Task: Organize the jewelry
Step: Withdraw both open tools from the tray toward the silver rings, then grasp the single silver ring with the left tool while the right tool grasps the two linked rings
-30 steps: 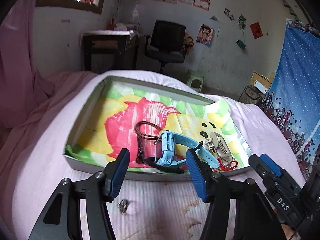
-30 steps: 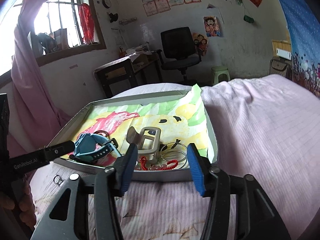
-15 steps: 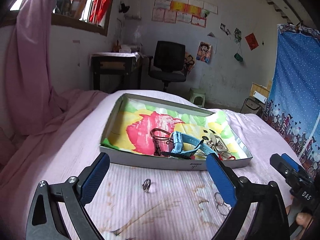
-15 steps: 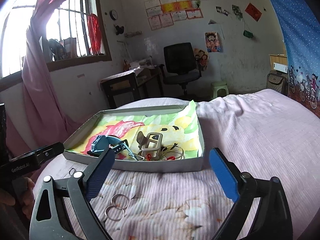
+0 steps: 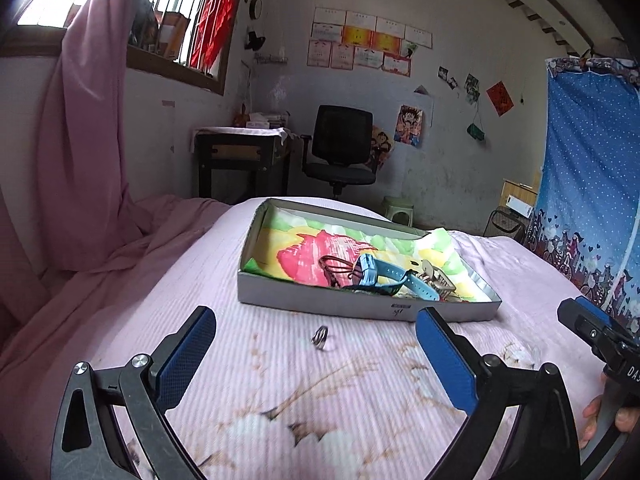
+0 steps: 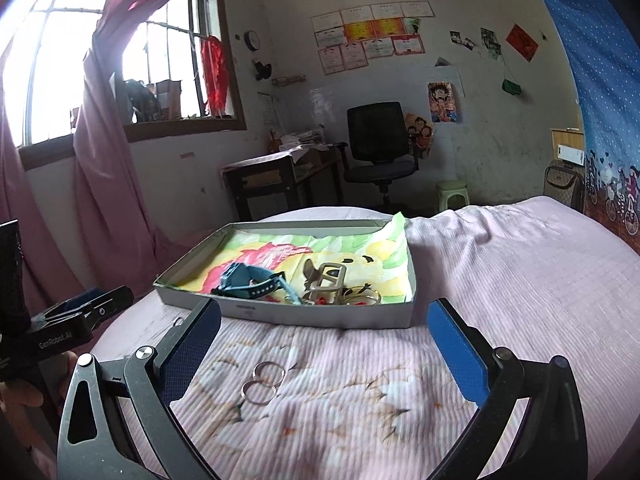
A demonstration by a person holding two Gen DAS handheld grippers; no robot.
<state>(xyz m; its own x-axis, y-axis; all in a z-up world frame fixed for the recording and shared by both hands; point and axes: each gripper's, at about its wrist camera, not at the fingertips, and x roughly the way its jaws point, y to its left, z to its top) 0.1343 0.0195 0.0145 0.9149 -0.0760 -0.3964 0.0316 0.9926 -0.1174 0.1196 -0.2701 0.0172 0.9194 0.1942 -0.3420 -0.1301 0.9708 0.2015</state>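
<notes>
A shallow grey tray point(image 5: 360, 309) with a colourful paper lining sits on the pink bed; it also shows in the right wrist view point(image 6: 320, 317). It holds a blue watch point(image 5: 384, 276), a brown cord point(image 5: 336, 266), a beige clip point(image 6: 326, 280) and bangles point(image 6: 362, 296). A small silver ring point(image 5: 320, 336) lies on the bedspread in front of the tray, between my left gripper's fingers. Two linked silver rings point(image 6: 264, 384) lie in front of my right gripper. My left gripper point(image 5: 316, 364) and right gripper point(image 6: 324, 352) are both wide open and empty.
The pink bedspread point(image 6: 500, 280) stretches right of the tray. A pink curtain point(image 5: 80, 160) hangs at left. A desk point(image 5: 244, 152), an office chair point(image 5: 340, 148) and a green stool point(image 6: 452, 194) stand beyond the bed. A blue curtain point(image 5: 588, 200) hangs at right.
Both grippers have pulled back from the tray and opened wide. The loose rings on the bedspread have come into view in front of them.
</notes>
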